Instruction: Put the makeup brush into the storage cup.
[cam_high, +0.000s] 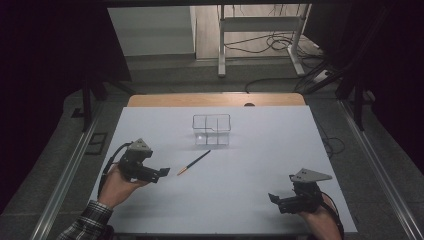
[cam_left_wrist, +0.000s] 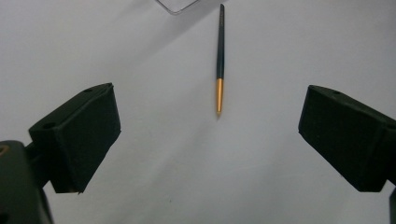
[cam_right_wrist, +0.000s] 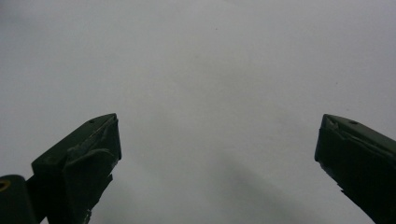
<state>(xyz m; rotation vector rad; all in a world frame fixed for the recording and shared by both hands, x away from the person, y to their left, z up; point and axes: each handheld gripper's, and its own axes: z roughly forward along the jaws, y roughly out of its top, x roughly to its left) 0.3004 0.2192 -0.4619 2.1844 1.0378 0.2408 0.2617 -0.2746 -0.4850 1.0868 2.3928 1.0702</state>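
- High view: dim overall; the white counter (cam_high: 260, 165) is the brightest area, and the surroundings fall to near black.
- Left tool view: soft, even light; the pencil (cam_left_wrist: 220, 60) is sharp and casts a faint shadow.
- Right tool view: grey, with darker corners.

Dark pen (cam_high: 194, 162) with orange tip lies flat, diagonal; near clear divided box (cam_high: 211, 129).
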